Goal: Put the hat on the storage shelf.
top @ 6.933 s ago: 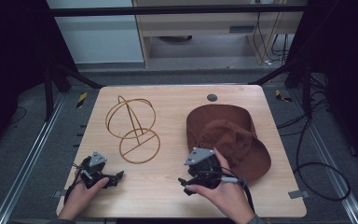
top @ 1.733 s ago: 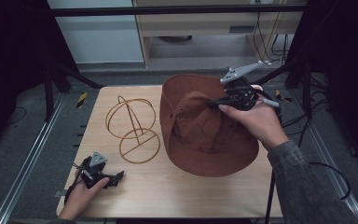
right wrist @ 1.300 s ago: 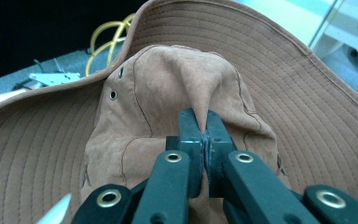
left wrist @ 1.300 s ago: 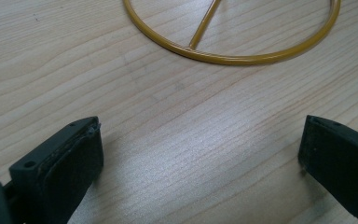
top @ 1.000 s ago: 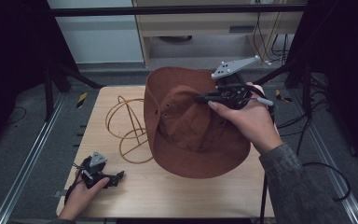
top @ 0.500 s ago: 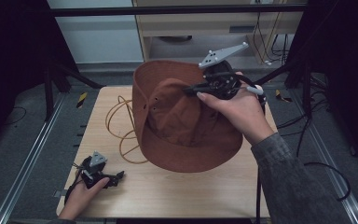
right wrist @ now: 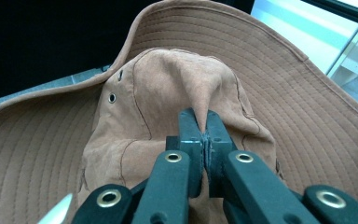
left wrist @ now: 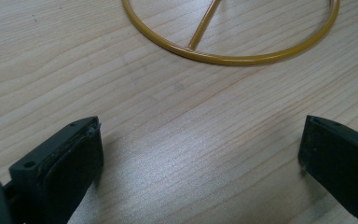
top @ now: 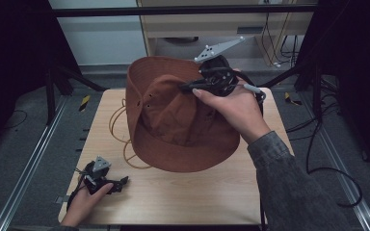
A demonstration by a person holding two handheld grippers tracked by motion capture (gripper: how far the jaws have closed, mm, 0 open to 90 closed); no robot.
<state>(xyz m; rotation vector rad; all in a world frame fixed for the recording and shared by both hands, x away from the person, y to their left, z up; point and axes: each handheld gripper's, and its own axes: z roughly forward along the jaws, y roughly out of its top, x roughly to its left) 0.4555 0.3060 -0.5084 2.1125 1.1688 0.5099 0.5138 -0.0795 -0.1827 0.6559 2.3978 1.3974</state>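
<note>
Right gripper view alone shows the right claw (right wrist: 204, 135) pinching the hat (right wrist: 168, 93) crown.

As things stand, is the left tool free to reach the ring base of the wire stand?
Probably yes. The left tool sits open on the table, with bare wood between it and the stand's ring base. The hat, pinched by the right tool, hangs over the stand's upper part.

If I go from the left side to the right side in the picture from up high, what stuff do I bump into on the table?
Left hand-held gripper, resting open on the table → yellow wire hat stand, peeking out beside the hat → brown hat, lifted over the table → right hand-held gripper, shut on the hat's crown.
</note>
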